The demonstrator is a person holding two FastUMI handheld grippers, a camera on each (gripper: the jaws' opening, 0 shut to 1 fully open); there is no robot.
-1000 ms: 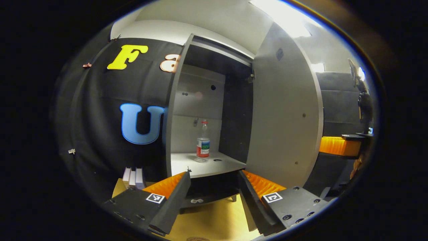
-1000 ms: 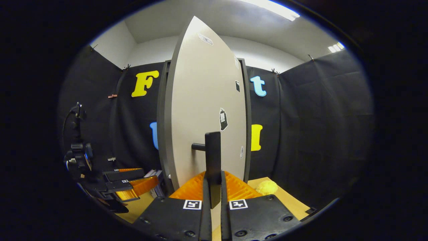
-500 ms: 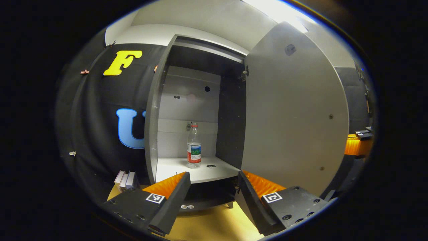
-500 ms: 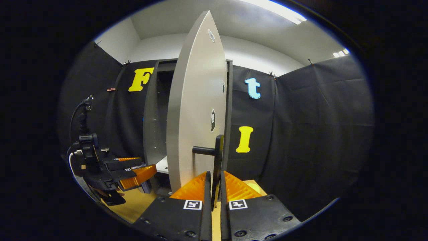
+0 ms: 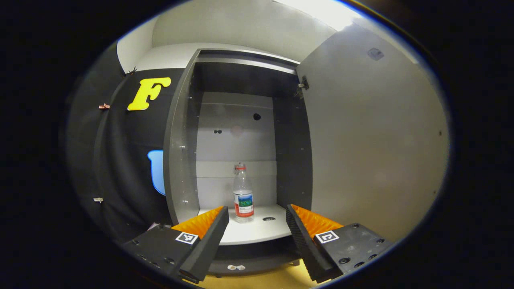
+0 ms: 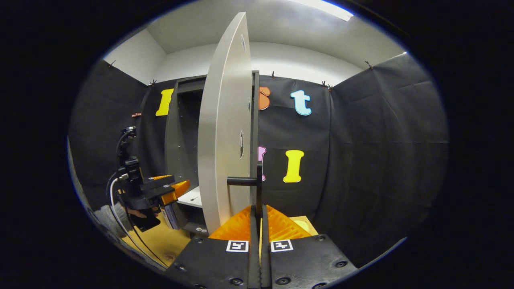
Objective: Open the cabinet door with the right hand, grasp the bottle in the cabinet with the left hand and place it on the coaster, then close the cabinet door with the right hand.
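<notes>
Swinging wide over the last second, the cabinet door [image 6: 225, 132] is now standing edge-on, its handle [image 6: 257, 184] pinched in the right gripper [image 6: 259, 216]'s closed jaws. The left gripper [image 5: 257, 224], jaws spread and empty, is nearing the bottle [image 5: 243, 192] standing upright on the cabinet shelf [image 5: 257, 230], so grasping looks next.

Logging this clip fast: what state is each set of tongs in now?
Left tongs: open, empty, facing the bottle.
Right tongs: closed on the door handle.
</notes>
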